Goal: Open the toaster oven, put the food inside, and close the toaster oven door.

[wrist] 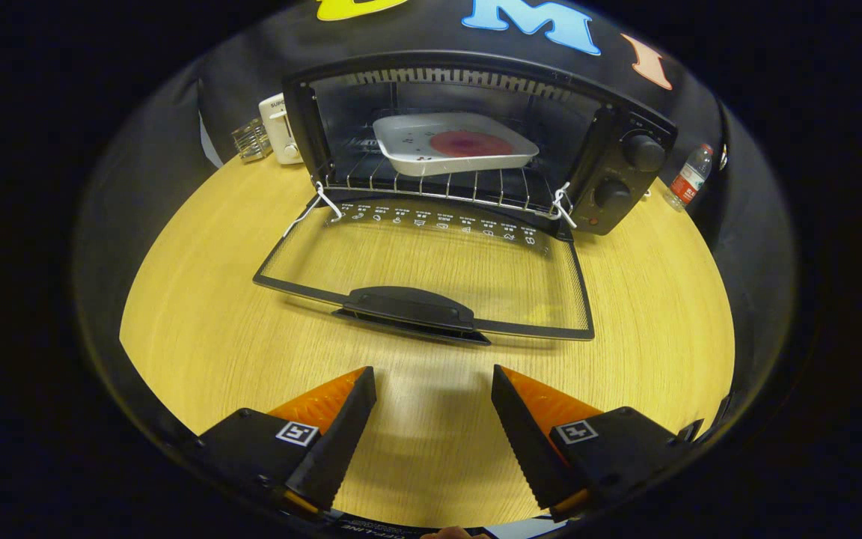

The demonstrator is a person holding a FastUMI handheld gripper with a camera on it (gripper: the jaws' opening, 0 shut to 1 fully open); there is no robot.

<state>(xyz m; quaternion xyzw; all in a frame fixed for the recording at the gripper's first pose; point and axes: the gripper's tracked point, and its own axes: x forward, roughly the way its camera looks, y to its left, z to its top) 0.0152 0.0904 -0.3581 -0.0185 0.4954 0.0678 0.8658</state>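
Oven [476, 142] is seen beyond the fingers at 12 o'clock, on a wood table [199, 299], w/ its door [431, 269] dropped fully open and lying flat toward the gripper. Door handle [408, 307] is the nearest part, just ahead of the fingers, apart from them. Inside, a white tray [408, 146] is set on the wire rack [438, 187], w/ a round red food item [471, 144] on it. 2 knobs [642, 152] are seen on the oven's right panel, at approx 1 o'clock.

Around it: a white appliance [280, 127] and a small glass [250, 140] stand touching or nearly so at approx 11 o'clock, just beside the oven's left wall. A bottle [689, 178] w/ a red label stands at approx 2 o'clock, near the right side, apart from the oven. Bare table lies btwn fingers and door; nothing is seen blocking the way.

Gripper [434, 374]: jaws are spread wide apart, nothing held, nothing touched by either tip. Orange-backed fingers [341, 427] are held above the table, w/ the handle centred ahead of the gap.
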